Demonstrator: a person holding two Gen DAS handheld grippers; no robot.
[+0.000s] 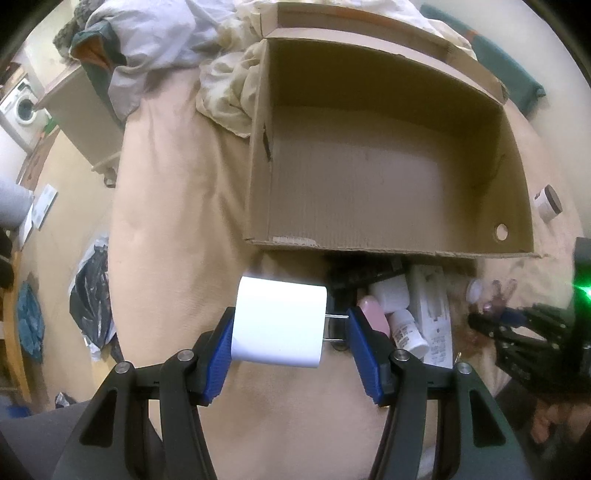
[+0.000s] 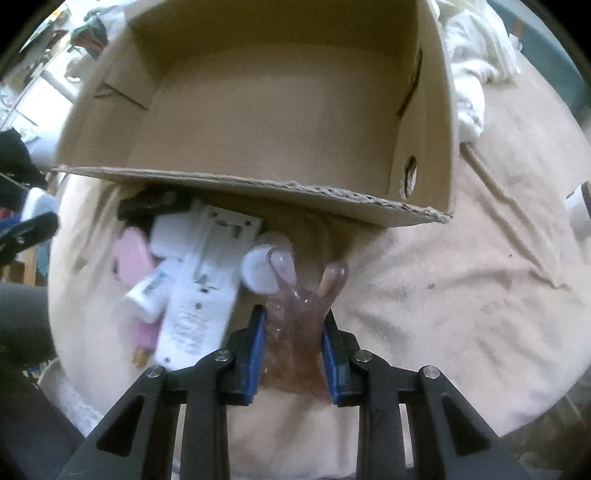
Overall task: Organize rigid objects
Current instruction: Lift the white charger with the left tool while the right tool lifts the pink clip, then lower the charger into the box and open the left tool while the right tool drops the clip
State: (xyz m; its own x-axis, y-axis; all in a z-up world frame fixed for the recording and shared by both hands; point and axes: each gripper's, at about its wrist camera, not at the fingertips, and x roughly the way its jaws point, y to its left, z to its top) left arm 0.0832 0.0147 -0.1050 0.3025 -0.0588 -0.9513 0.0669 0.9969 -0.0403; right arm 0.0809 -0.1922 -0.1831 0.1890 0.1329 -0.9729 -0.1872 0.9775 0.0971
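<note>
We see a bed under a beige blanket (image 1: pixel 177 206), rumpled pale linens (image 1: pixel 155 33) heaped at its far end, a washing machine (image 1: pixel 20 105) far left, tan floor (image 1: pixel 55 236), a black plastic bag (image 1: pixel 92 295) lying beside the bed.

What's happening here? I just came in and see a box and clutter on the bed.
Someone is sorting small items on a bed using two tools. The left hand-held gripper is shut on a white charger plug, its prongs against one pad. The right hand-held gripper is shut on a translucent pink claw clip. The cardboard box ahead looks empty; more toiletries lie heaped in front of it.
</note>
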